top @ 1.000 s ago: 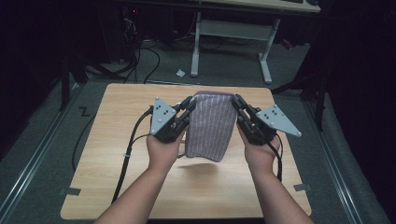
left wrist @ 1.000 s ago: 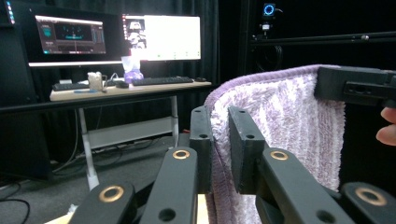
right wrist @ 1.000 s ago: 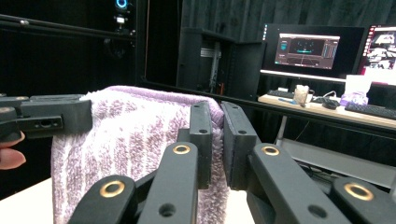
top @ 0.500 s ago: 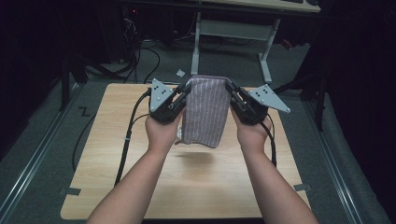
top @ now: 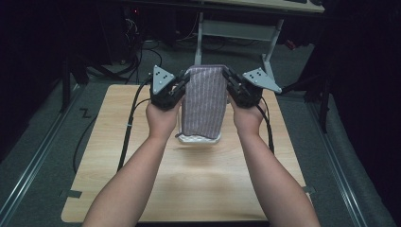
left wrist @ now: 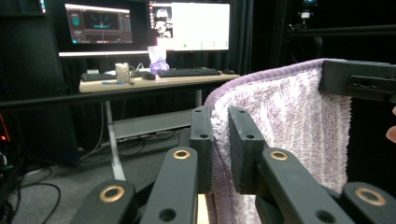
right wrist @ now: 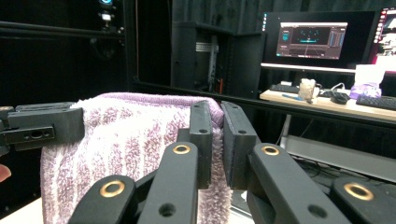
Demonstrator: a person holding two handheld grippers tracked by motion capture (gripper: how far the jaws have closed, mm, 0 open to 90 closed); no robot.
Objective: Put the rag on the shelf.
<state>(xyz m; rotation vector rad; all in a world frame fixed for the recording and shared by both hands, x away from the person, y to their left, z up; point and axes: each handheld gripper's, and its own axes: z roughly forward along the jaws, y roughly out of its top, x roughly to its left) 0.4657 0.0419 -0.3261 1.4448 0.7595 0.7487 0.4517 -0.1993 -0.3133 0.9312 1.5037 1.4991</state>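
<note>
A purple striped towel (top: 204,100) hangs folded above the wooden table (top: 118,151), held up by its two top corners. My left gripper (top: 182,81) is shut on its top left corner; in the left gripper view the towel (left wrist: 289,121) is pinched between the black pads (left wrist: 201,149). My right gripper (top: 228,79) is shut on the top right corner, with the towel (right wrist: 126,140) clamped between its pads (right wrist: 201,140). The towel's white lower edge (top: 198,139) hangs just over the tabletop. Each gripper view shows the other gripper's jaw on the far corner.
Beyond the table stands a desk frame (top: 236,33) with cables (top: 151,47) on the floor. A desk with monitors (left wrist: 144,25) and a keyboard (left wrist: 189,72) stands behind. Bare tabletop lies below the towel, toward the person.
Both hands have carried the towel away from the person toward the table's far edge and slightly upward. The towel stays stretched between the two grippers, hanging the same way.
</note>
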